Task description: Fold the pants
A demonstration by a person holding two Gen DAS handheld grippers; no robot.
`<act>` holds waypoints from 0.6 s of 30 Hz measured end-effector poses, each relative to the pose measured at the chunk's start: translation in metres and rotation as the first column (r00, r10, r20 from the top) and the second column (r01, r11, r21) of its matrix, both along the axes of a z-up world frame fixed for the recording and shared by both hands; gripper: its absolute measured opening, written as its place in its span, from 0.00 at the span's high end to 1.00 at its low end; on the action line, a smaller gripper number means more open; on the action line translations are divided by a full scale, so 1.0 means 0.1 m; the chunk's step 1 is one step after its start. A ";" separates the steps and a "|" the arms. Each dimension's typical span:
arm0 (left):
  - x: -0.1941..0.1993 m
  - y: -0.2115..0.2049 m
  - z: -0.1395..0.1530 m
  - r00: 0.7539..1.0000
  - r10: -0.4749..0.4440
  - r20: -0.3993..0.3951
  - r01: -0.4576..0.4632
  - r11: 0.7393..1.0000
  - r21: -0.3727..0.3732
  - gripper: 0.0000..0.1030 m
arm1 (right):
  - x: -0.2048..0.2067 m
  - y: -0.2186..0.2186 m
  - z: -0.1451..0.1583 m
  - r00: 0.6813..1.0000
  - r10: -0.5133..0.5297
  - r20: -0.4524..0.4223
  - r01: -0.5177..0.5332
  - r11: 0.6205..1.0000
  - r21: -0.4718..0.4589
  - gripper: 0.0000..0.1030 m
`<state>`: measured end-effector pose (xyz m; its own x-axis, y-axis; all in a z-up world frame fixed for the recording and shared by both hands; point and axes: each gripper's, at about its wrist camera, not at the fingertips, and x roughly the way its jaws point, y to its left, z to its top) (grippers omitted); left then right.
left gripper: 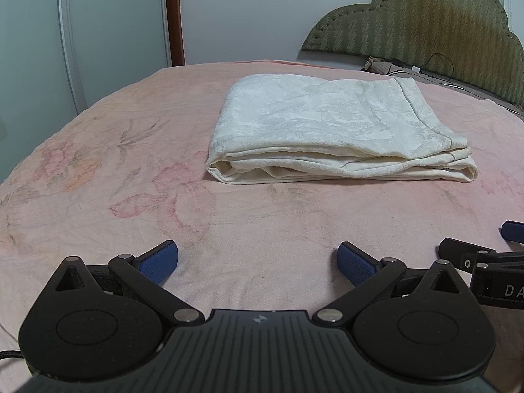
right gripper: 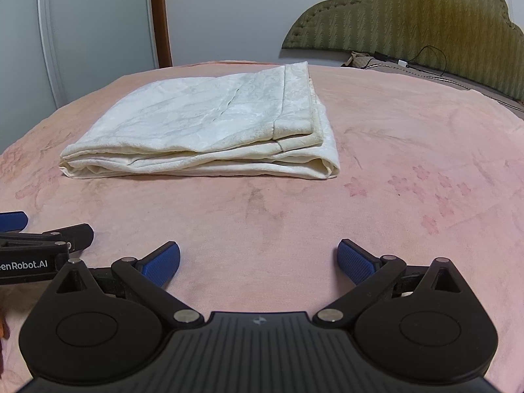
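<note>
Cream pants (left gripper: 330,131) folded into a neat stack on the pink bed (left gripper: 98,170).

Lying flat near the middle of the flowery blanket, well apart from both tools, with the soft layered edges facing the cameras. Left gripper (left gripper: 258,262) low over the blanket, jaws spread wide, nothing between the blue pads (left gripper: 157,263). Right gripper (right gripper: 258,262) the same: jaws wide apart, holding nothing. Both side by side, each peeking into the other's view at the edge. Green padded headboard (right gripper: 409,16) at the back right, with a thin black cable (right gripper: 429,62) and maybe a small charger below it, too small to tell.
</note>
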<state>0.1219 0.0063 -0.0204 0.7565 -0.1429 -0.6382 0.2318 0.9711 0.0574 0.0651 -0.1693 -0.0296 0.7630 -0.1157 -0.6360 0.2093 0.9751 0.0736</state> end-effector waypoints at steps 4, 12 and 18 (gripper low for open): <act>0.00 0.00 0.00 1.000 -0.001 0.000 0.001 1.000 0.000 0.00 | 0.00 0.00 0.00 1.000 -0.001 0.000 0.001 1.000 0.000 0.00; 0.00 0.01 0.00 1.000 -0.003 0.000 0.003 1.000 -0.001 0.00 | 0.00 0.01 0.00 1.000 -0.001 0.000 0.001 1.000 0.000 0.00; 0.00 0.01 0.00 1.000 -0.005 0.001 0.005 1.000 -0.002 0.00 | 0.00 0.01 0.00 1.000 -0.001 0.000 0.001 1.000 0.000 0.00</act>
<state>0.1224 0.0070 -0.0204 0.7564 -0.1480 -0.6371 0.2370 0.9699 0.0560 0.0655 -0.1684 -0.0296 0.7629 -0.1166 -0.6360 0.2103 0.9749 0.0735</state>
